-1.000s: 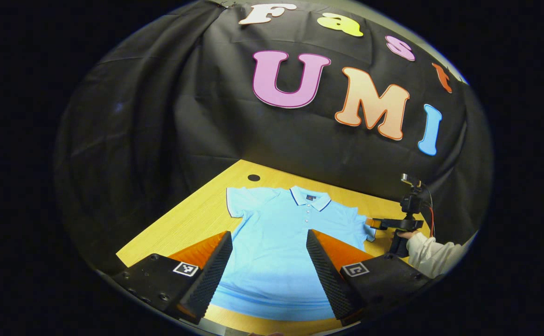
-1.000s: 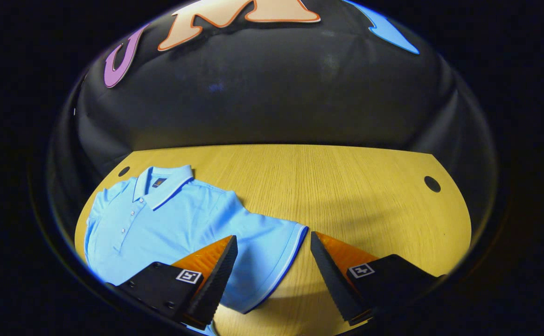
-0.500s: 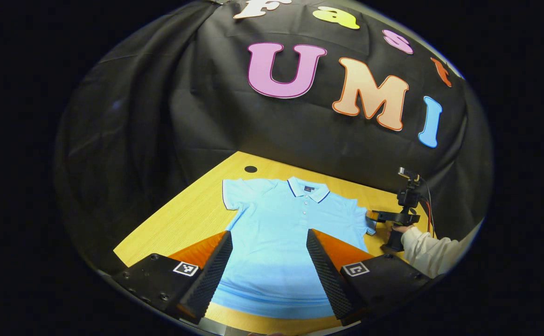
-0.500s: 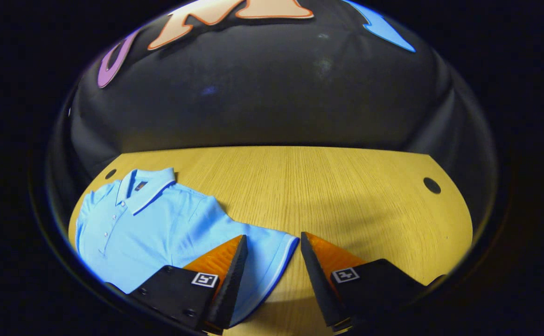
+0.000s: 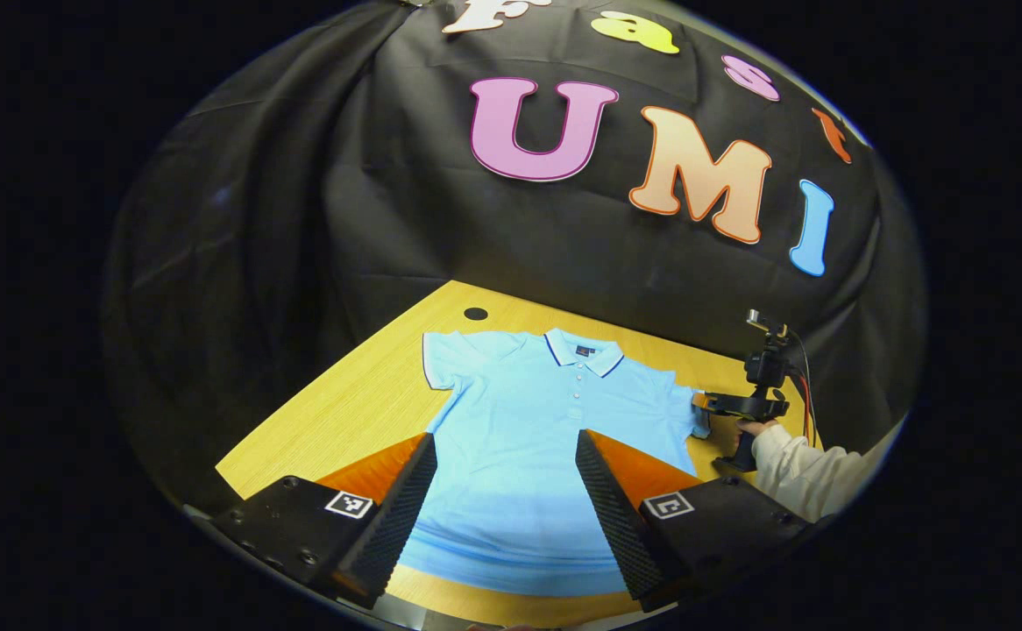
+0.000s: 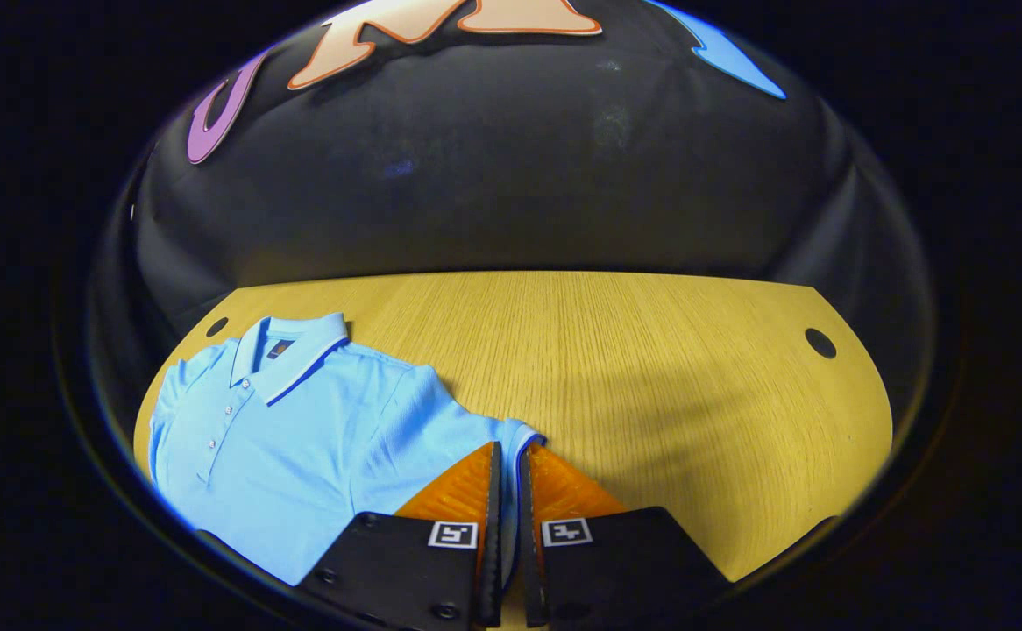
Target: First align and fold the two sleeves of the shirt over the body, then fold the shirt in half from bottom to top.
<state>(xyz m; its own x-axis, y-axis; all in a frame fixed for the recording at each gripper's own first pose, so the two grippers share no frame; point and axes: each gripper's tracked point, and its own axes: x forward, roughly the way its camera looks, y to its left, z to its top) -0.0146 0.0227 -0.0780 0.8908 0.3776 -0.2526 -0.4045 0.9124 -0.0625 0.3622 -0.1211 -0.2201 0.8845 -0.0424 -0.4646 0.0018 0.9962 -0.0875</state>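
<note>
A light blue polo shirt (image 5: 546, 438) (image 6: 301, 438) lies flat and face up on the wooden table (image 5: 362, 412), collar toward the wall. In the left gripper view my left gripper (image 5: 504, 447) hovers open above the shirt's lower body, nothing between its fingers. My right gripper (image 6: 508, 456) is shut on the cuff of the shirt's right sleeve (image 6: 511, 434), the trimmed hem pinched between both fingers. The left gripper view shows that right gripper (image 5: 706, 405) at the sleeve end, held by a hand in a pale sleeve (image 5: 796, 473). The other sleeve (image 5: 445, 359) lies spread out flat.
The table (image 6: 651, 368) stretches bare to the right of the shirt in the right gripper view. A round cable hole (image 5: 476, 313) sits by the wall near the left sleeve, another hole (image 6: 819, 343) at the far right. Black cloth closes the back and sides.
My right gripper's fingers have come together on the sleeve cuff, from wide open a second ago. The left gripper has stayed open over the shirt, shifting only slightly.
</note>
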